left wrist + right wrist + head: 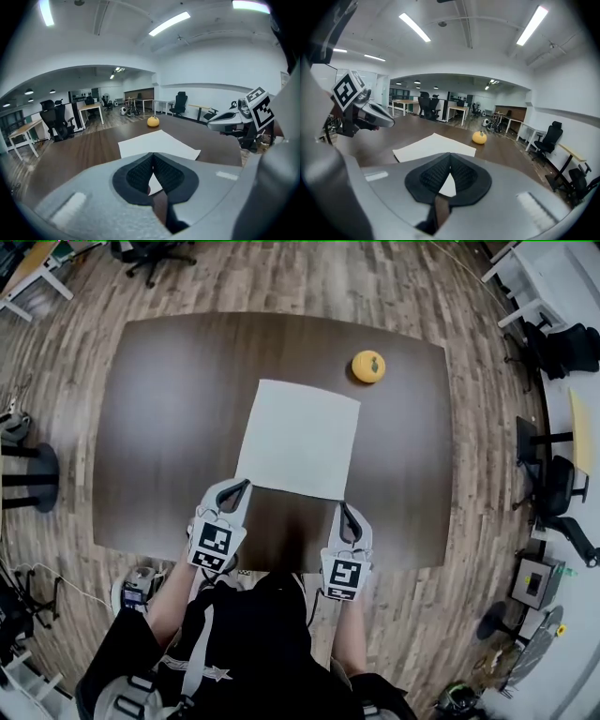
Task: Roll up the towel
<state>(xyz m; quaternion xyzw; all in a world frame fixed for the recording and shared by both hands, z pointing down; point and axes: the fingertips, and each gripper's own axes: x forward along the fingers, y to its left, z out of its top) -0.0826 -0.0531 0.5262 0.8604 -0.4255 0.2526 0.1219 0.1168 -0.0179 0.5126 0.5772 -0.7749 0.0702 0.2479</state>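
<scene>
At the near edge of a dark brown wooden tabletop [169,427], a white square towel [298,439] lies spread flat near the middle of the surface, its closest hem just beyond the tips of two hand-held tools. The left gripper [242,487] points at the towel's near left corner and the right gripper [344,512] at its near right corner. On both, the jaws are pressed together with nothing between them, and neither touches the cloth. A small round orange object [368,366] sits just off the towel's far right corner, apart from it.

The towel looks thin, light and limp, with no stiffness to hold a shape, and it will probably slide on the smooth wood rather than stay put when pushed. The sensible place to take hold appears to be the near hem, one corner per gripper, pinching only that top layer. Both pairs of jaws would first need to part. An even, matched roll from both sides should keep it from skewing.
</scene>
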